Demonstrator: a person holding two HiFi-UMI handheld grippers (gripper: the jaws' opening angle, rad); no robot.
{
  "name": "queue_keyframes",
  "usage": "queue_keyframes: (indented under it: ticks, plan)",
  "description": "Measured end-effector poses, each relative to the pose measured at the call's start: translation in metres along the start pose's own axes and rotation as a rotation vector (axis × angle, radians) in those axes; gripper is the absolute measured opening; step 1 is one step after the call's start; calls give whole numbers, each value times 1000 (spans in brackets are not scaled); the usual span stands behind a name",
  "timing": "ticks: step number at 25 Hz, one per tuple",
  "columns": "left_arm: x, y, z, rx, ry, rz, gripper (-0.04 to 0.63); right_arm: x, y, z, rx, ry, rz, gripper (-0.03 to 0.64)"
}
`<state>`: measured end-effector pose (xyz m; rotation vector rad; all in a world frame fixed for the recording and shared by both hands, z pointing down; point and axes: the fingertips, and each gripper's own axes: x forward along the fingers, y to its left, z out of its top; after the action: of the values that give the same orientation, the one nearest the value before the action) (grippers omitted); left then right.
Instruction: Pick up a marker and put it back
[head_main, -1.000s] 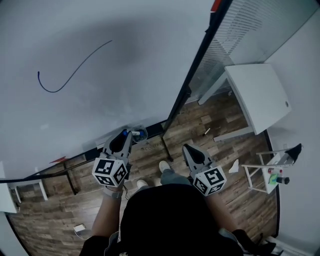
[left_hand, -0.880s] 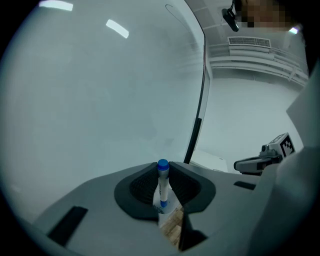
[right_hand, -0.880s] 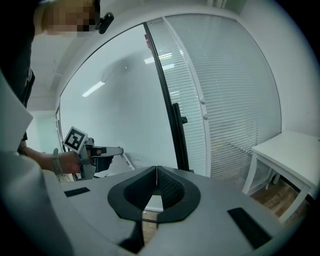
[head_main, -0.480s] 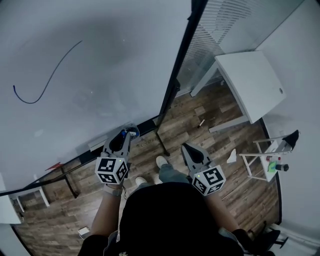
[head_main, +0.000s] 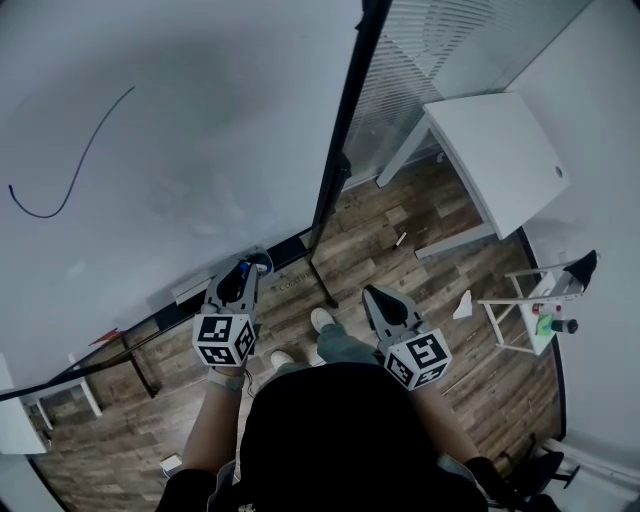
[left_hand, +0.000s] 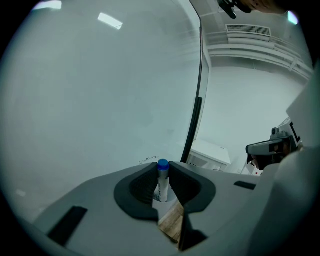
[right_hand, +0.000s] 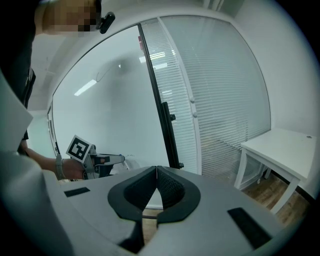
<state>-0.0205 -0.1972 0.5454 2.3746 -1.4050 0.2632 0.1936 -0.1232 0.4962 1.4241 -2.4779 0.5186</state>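
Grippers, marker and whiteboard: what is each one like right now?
Left gripper: shut on the marker.
Right gripper: shut, with nothing between its jaws.
Marker: blue cap on, pinched between the left gripper's jaws.
Whiteboard: has one curved blue line drawn on it.

— Marker (left_hand: 162, 182), all of it showing?
— No. Its print is too small to read. In the head view the left gripper (head_main: 253, 264) covers all but a blue tip.
— Anything else?
— Whiteboard (head_main: 180, 120) is cut by the top and left edges. Bits on the rack (head_main: 510, 300), right edge: too small to tell.
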Motion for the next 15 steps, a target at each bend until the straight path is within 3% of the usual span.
queue_keyframes:
  ticks: [15]
  plan:
    - [-11, 5, 8, 19, -5, 48, 120, 6, 9, 6, -14, -5, 46, 29]
